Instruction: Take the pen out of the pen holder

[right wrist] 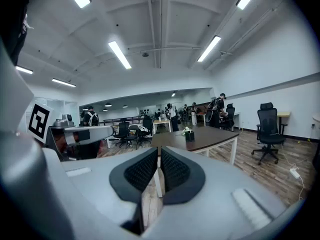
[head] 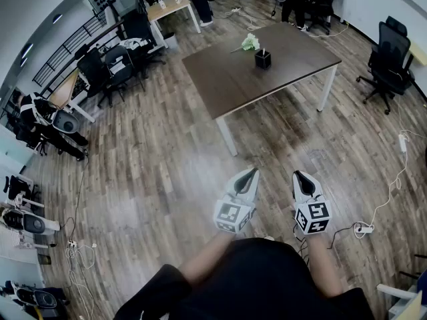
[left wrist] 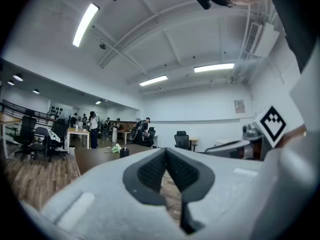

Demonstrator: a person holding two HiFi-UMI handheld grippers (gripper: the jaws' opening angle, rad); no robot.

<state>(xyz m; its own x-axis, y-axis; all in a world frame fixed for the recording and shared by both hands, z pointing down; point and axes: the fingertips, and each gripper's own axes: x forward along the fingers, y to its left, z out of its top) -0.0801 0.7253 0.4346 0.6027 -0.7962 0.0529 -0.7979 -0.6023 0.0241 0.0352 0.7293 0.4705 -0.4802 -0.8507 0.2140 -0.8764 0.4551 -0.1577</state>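
A black pen holder stands on the dark brown table far ahead of me, with a pen upright in it. Both grippers hang low over the wooden floor, well short of the table. My left gripper is shut and holds nothing. My right gripper is beside it, jaws together and empty. The left gripper view shows the pen holder small beyond the left gripper. In the right gripper view the pen holder sits beyond the right gripper.
A pale green and white bunch lies on the table next to the holder. A black office chair stands at the right, and more chairs and desks at the left. A power strip with cable lies on the floor.
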